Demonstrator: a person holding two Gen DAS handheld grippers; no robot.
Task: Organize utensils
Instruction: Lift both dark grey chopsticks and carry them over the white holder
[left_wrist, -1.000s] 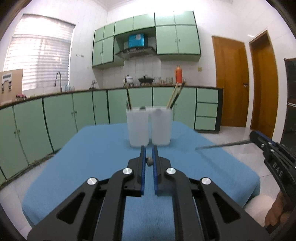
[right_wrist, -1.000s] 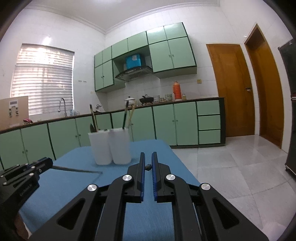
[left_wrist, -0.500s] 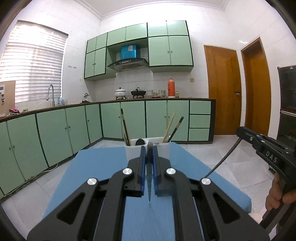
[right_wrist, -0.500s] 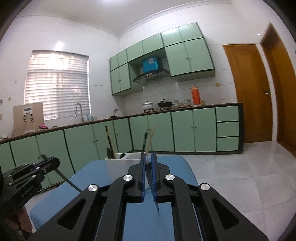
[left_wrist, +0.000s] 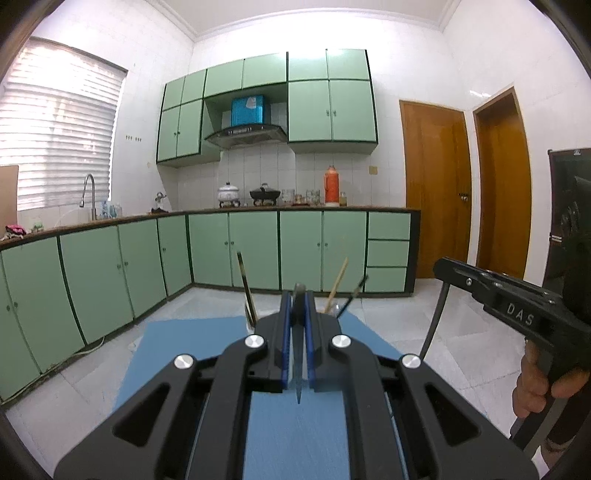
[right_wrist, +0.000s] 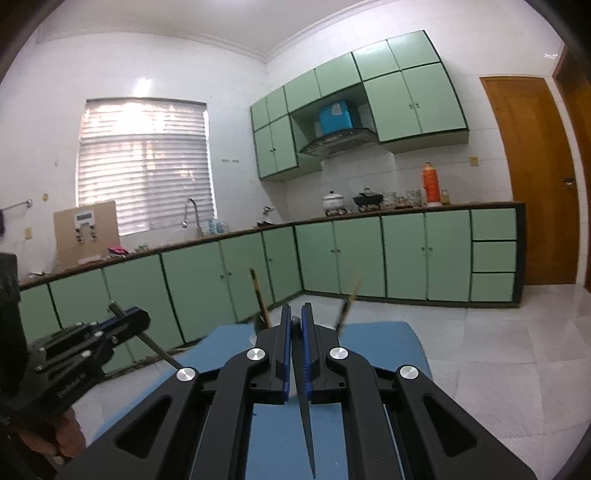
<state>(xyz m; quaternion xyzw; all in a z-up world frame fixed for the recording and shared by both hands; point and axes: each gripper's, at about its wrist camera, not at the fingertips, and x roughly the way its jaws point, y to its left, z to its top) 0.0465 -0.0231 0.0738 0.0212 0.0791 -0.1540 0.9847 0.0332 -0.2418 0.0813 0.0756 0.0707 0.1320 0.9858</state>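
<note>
Left wrist view: a dark slender utensil (left_wrist: 297, 354) is held clamped in the left gripper (left_wrist: 297, 306) above the blue cloth-covered table (left_wrist: 177, 343). Ahead, sticks (left_wrist: 245, 286) already stand in the holders (mostly hidden). Rightward, the right gripper (right_wrist: 294, 321) is likewise closed on a thin dark utensil (right_wrist: 306, 406). Both are judged still to be placed.

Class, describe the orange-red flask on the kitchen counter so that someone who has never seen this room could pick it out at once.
Start at the green wall cupboards and drop to the counter below their right half. There, right of the black pot and a row of glass jars, stands the flask. It is the tallest thing on that stretch and the only orange-red one.
</note>
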